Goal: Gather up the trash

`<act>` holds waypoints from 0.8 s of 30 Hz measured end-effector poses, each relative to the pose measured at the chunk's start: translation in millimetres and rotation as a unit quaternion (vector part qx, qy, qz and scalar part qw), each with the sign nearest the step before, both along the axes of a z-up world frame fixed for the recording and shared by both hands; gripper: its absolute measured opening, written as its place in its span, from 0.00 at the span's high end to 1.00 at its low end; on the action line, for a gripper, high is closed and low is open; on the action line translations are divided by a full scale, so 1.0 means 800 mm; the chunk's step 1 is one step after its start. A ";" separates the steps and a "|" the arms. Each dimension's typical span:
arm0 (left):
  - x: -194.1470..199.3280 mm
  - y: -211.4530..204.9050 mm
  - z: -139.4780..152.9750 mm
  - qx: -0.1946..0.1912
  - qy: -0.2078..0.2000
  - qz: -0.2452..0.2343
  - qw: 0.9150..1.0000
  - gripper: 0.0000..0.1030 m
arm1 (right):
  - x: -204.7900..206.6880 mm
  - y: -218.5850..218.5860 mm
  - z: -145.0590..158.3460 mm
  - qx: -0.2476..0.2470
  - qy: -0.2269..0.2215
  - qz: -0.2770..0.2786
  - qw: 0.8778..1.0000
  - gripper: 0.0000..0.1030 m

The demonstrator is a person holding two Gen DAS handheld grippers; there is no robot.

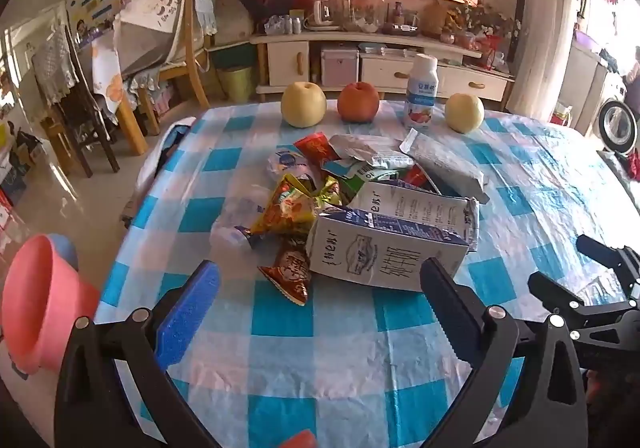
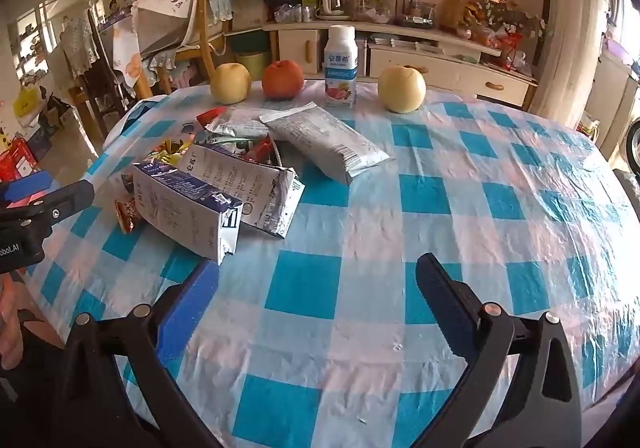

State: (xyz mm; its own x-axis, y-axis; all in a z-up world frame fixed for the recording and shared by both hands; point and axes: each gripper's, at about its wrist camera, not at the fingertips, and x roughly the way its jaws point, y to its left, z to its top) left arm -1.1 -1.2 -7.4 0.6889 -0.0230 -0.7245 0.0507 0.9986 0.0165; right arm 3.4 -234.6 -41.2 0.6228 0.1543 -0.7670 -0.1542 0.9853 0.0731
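Both grippers, left (image 1: 320, 288) and right (image 2: 318, 280), hover spread and empty at the table's (image 2: 500, 208) near edge, facing the mid-table trash (image 1: 360, 200), likely before a first pick.

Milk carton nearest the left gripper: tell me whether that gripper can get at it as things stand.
Probably yes. The left gripper is open, and the milk carton lies just ahead with only bare tablecloth between; a small wrapper sits beside it.

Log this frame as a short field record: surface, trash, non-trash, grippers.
surface: table under blue-and-white checked plastic cloth
trash: pile of two flattened white milk cartons, grey foil pouch, crumpled snack wrappers
non-trash: two yellow pears, red apple, upright white yogurt bottle, in a row behind the pile
left gripper: open, empty
right gripper: open, empty
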 end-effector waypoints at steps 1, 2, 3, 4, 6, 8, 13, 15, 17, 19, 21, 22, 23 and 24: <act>0.000 0.001 -0.001 -0.002 0.002 0.001 1.000 0.04 | 0.000 0.001 0.001 -0.001 -0.001 0.002 1.000 0.04; 0.000 0.001 -0.002 -0.002 0.004 0.002 1.000 0.04 | 0.000 0.002 0.001 -0.001 -0.002 0.004 1.000 0.04; 0.008 -0.006 -0.005 0.001 0.008 0.007 1.000 0.04 | 0.000 0.002 0.001 -0.001 -0.002 0.005 1.000 0.04; 0.010 -0.006 -0.006 0.001 0.009 0.006 1.000 0.04 | 0.000 0.003 0.001 -0.001 -0.002 0.008 1.000 0.04; 0.011 -0.006 -0.007 -0.002 0.011 0.005 1.000 0.04 | -0.001 0.003 0.001 0.000 -0.001 0.011 1.000 0.04; 0.011 -0.006 -0.008 0.001 0.012 0.008 1.000 0.04 | -0.001 0.004 0.000 0.001 0.000 0.012 1.000 0.04; 0.012 -0.002 -0.011 0.006 0.014 0.014 1.000 0.04 | -0.001 0.005 0.000 0.002 0.001 0.012 1.000 0.04; 0.013 -0.002 -0.011 0.007 0.014 0.014 1.000 0.04 | -0.001 0.006 0.000 0.001 0.003 0.013 1.000 0.04; 0.013 -0.002 -0.012 0.006 0.015 0.013 1.000 0.04 | 0.000 0.006 -0.001 0.001 0.003 0.013 1.000 0.04; 0.013 -0.002 -0.012 0.008 0.014 0.012 1.000 0.04 | 0.000 0.006 -0.001 0.002 0.004 0.013 1.000 0.04; 0.013 -0.002 -0.013 0.008 0.015 0.012 1.000 0.04 | -0.001 0.006 -0.001 0.002 0.004 0.013 1.000 0.04; 0.013 -0.003 -0.013 0.007 0.014 0.012 1.000 0.04 | 0.000 0.006 -0.001 0.002 0.005 0.013 1.000 0.04; 0.013 -0.003 -0.013 0.007 0.014 0.013 1.000 0.04 | 0.000 0.006 -0.001 0.003 0.006 0.013 1.000 0.04; 0.013 -0.003 -0.013 0.008 0.014 0.012 1.000 0.04 | 0.000 0.006 -0.001 0.005 0.006 0.014 1.000 0.04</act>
State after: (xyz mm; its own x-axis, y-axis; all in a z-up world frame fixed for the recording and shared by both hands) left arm 9.4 -3.4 -17.8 0.6684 0.0053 -0.7438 0.0264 0.9992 0.0308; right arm 3.1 -229.5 -42.1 0.6090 0.1784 -0.7728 -0.1803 0.9800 0.0842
